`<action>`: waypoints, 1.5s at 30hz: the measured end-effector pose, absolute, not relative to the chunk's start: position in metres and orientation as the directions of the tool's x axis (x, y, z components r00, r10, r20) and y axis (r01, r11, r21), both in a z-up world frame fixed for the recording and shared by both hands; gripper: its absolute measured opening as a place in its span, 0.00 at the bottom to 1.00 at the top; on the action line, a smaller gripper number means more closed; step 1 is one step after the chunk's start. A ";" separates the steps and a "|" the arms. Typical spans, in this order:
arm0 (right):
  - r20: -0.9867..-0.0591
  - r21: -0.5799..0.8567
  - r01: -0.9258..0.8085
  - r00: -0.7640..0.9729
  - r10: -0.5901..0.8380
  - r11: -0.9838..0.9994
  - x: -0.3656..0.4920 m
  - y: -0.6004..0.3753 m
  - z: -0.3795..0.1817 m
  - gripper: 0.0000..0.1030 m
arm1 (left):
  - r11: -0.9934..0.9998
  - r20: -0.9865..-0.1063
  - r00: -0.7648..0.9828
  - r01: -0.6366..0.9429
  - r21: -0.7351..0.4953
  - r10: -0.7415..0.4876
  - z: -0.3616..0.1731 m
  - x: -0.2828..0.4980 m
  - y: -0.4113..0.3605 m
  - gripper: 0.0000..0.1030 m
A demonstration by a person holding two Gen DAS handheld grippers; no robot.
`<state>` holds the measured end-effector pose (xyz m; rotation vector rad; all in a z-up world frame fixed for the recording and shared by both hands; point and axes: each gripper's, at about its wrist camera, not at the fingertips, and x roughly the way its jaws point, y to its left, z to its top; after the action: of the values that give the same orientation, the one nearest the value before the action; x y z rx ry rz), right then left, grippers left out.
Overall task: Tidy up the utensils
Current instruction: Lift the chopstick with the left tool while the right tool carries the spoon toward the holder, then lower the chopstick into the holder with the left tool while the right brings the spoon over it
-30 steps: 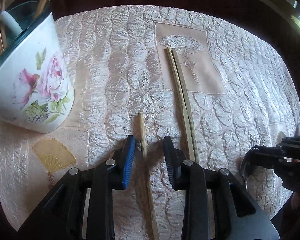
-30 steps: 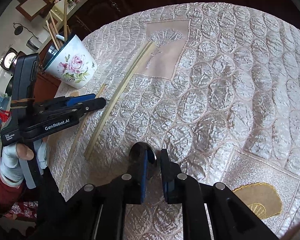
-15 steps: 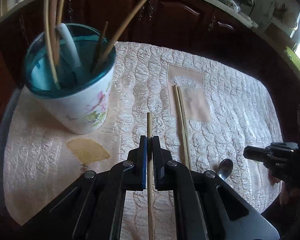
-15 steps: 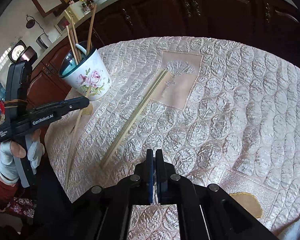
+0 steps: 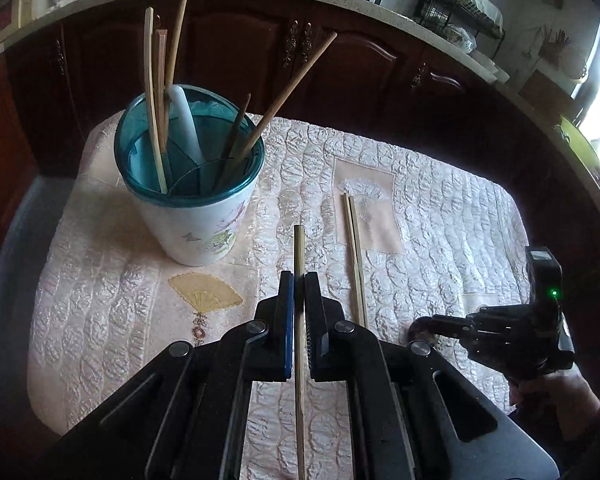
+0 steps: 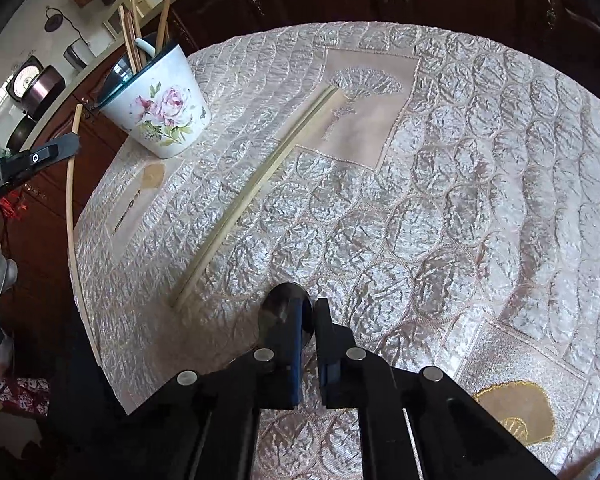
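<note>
Holding, left gripper [image 5: 299, 280]: jaws clamped together on a single bamboo chopstick [image 5: 299, 248], gripped around mid-length, far tip pointed past the right side of the floral cup [image 5: 204, 224], near end trailing back under the gripper.

Right gripper [image 6: 315, 312]: jaws drawn almost together, only a narrow slit between them; dark metal spoon [image 6: 282, 306] bowl poked out at the tip by the left finger; could not tell whether actually pinched on the spoon or merely resting beside it.

Where the rest lay: pair of chopsticks [image 5: 354, 256] flat and side by side on the quilted tablecloth [image 5: 440, 220], right of the held one, well apart from the cup; cup at the far left, already stocked with several sticks and a white spoon handle [image 5: 186, 120].

Risk, insertion: likely to snag the leaning sticks inside and jam or tip the cup if brought in at a slant.

Risk, grip: thin round stick, prone to pivoting or sliding between the pads under a bump against the rim.

Risk, cloth: puckered, glossy fabric, liable to drag and shift the cup or the loose pair if caught.

Materials and shapes: pale, slender, straight bamboo; smooth glazed tapered cup, rose print outside, teal inside; satin quilting in rounded scales with embroidered fan patches.
</note>
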<state>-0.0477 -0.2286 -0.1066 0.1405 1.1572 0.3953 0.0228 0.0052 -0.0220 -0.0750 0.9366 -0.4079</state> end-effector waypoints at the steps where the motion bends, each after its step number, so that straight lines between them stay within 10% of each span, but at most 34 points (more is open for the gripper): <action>1: -0.852 0.313 -0.234 0.359 0.381 0.921 -0.050 -0.230 -0.099 0.02 | 0.922 -0.763 0.529 0.310 -0.234 -0.371 -0.019 0.023 0.006 0.04; 45: -0.651 0.235 -0.345 0.639 0.410 0.909 0.001 -0.176 0.084 0.02 | 0.953 -0.641 0.706 0.247 -0.174 -0.300 0.080 0.019 0.074 0.04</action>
<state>0.0006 -0.1759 0.0841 0.0915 0.7648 0.4314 0.0186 0.0737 0.0797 -0.0768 0.7251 -0.3047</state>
